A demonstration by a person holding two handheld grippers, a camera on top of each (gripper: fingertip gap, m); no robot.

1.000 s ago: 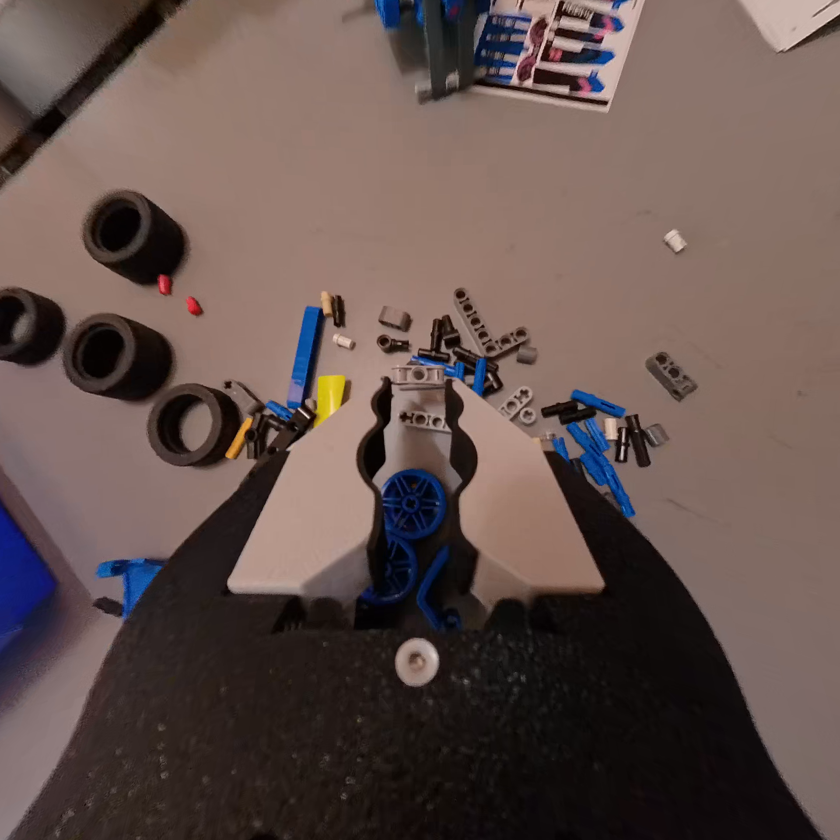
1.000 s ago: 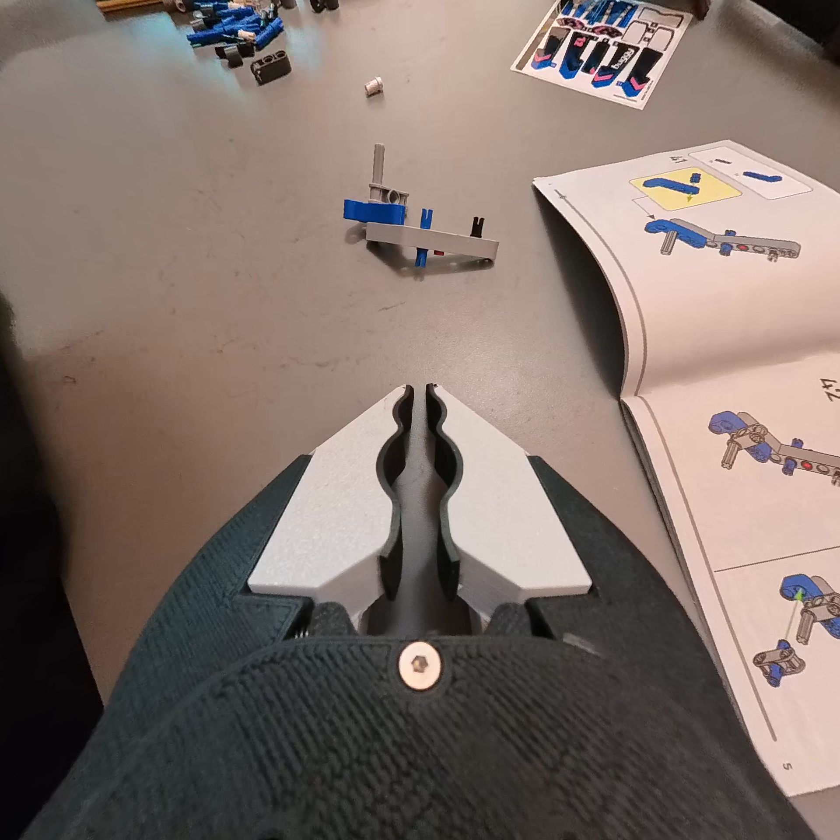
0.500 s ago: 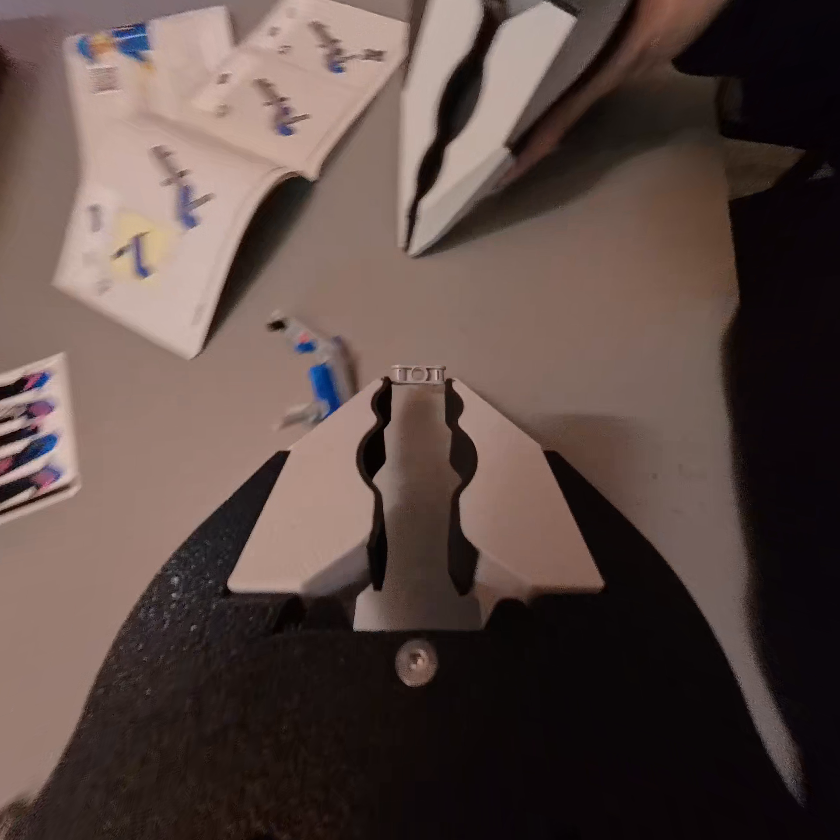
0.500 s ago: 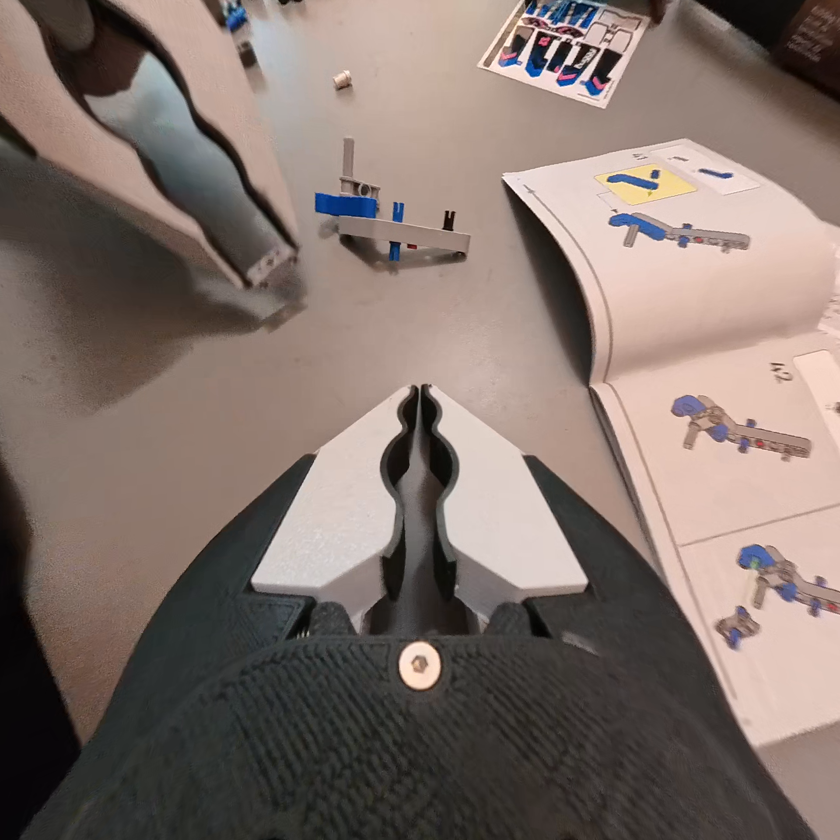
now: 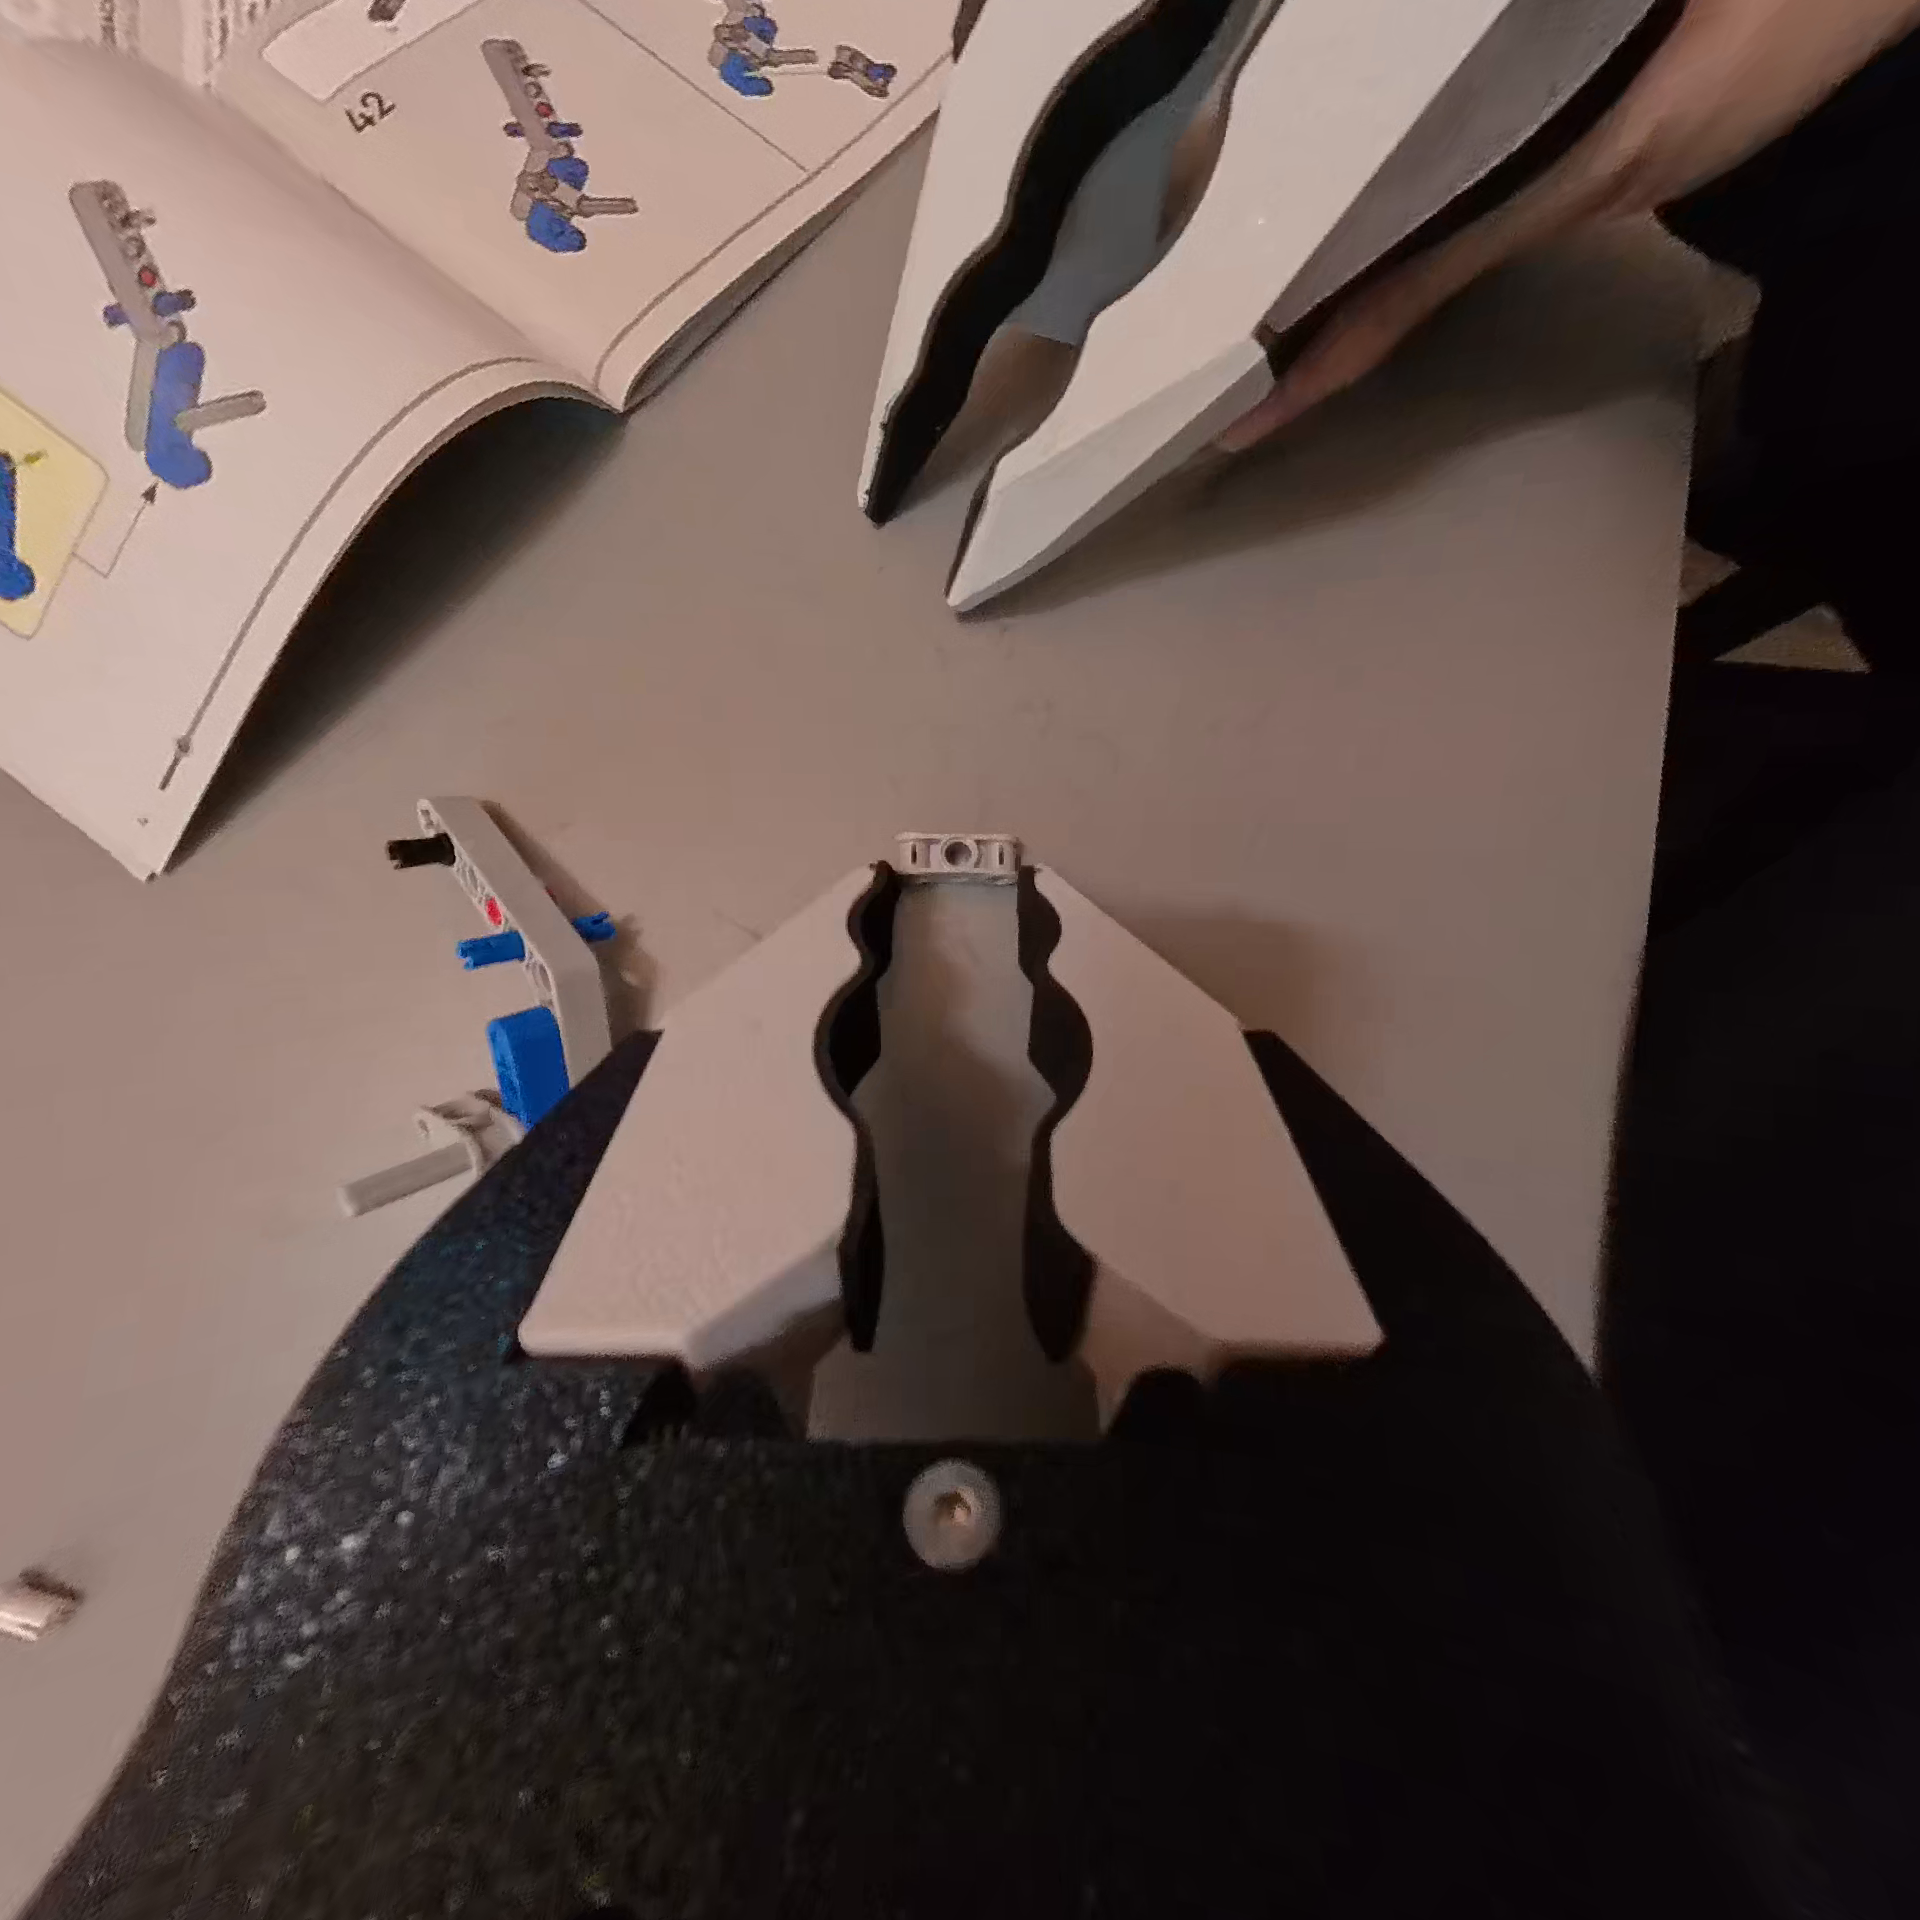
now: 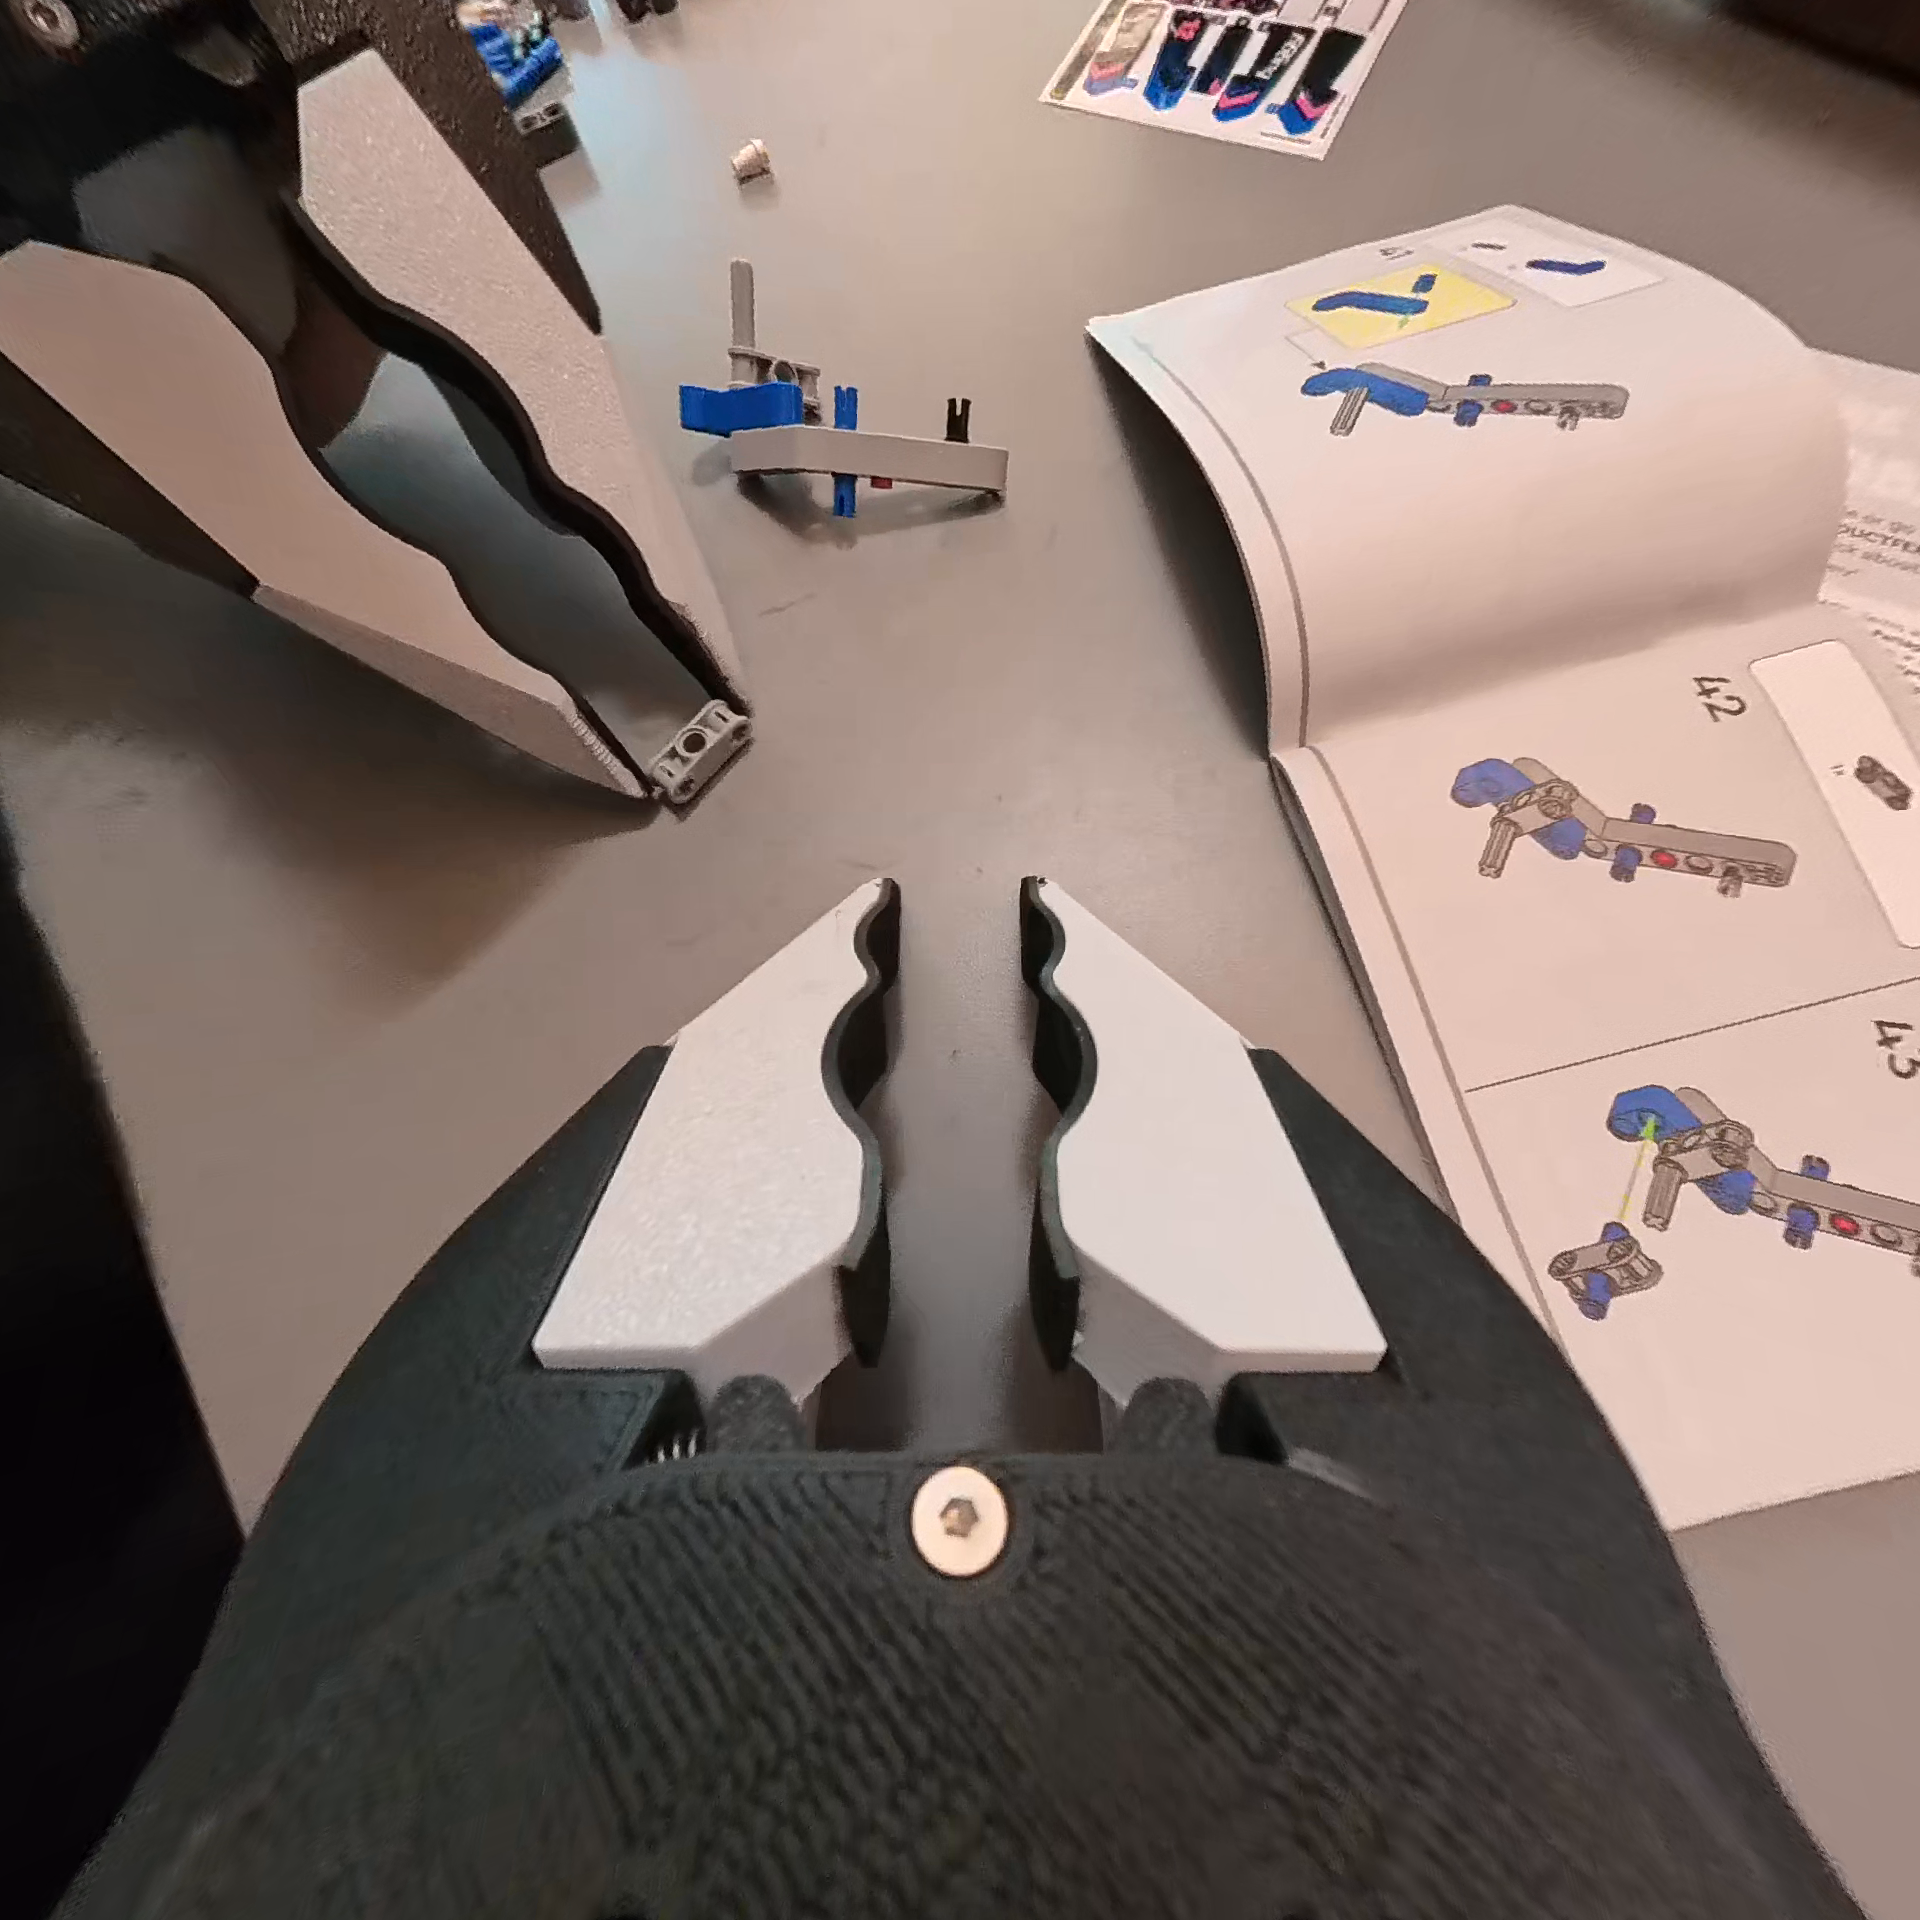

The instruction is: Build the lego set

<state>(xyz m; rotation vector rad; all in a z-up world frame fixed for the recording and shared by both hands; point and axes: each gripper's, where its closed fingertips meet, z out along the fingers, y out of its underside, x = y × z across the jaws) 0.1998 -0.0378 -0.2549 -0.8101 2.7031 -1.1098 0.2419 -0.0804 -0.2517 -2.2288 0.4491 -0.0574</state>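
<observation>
My left gripper (image 5: 958, 868) is shut on a small light grey connector piece (image 5: 958, 854) at its fingertips, held just above the grey table. The same piece shows in the right wrist view (image 6: 698, 750), between the left gripper's tips. My right gripper (image 6: 958, 894) is open and empty, its tips close to the table and pointing at the left gripper; it also shows in the left wrist view (image 5: 925, 540). A part-built assembly (image 6: 862, 442), a grey angled beam with blue pieces, pins and a grey axle, lies on the table beyond both grippers; it lies left of my left gripper (image 5: 530, 966).
An open instruction booklet (image 6: 1558, 727) lies to the right, also in the left wrist view (image 5: 312, 312). A sticker sheet (image 6: 1216, 73) lies at the far edge. A small white piece (image 6: 750, 158) lies loose. More loose pieces (image 6: 520, 62) lie far left. A hand (image 5: 1455, 312) holds the right gripper.
My left gripper has swung from the pile of loose pieces over to the assembly, carrying the grey connector. My right gripper has opened from nearly shut and moved forward.
</observation>
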